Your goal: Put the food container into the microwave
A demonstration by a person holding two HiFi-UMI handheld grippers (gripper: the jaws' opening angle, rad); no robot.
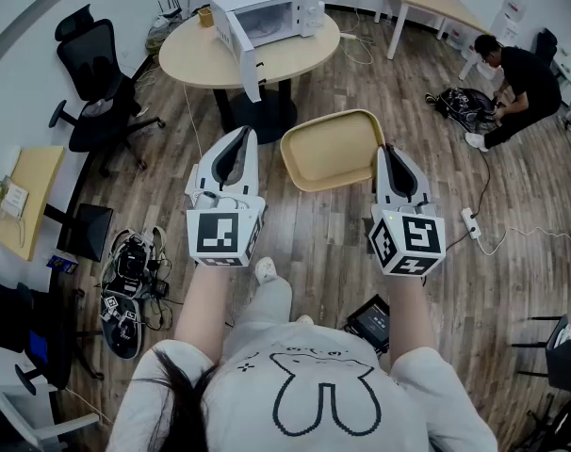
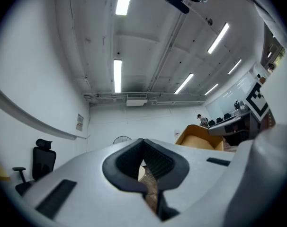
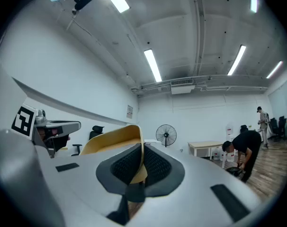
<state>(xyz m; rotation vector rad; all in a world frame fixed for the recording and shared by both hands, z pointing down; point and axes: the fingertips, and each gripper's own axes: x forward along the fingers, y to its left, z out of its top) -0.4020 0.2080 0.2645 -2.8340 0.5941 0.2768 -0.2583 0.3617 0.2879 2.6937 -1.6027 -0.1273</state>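
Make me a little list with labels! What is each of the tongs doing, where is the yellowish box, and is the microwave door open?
Right tongs: shut on the rim of the food container
Food container: tan, empty, held up above the floor, not yet in the microwave
Left tongs: shut, nothing between them
Microwave: white, stands on the round table
Door: open

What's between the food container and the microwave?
Head view: only wood floor and the round table's edge separate food container from microwave.
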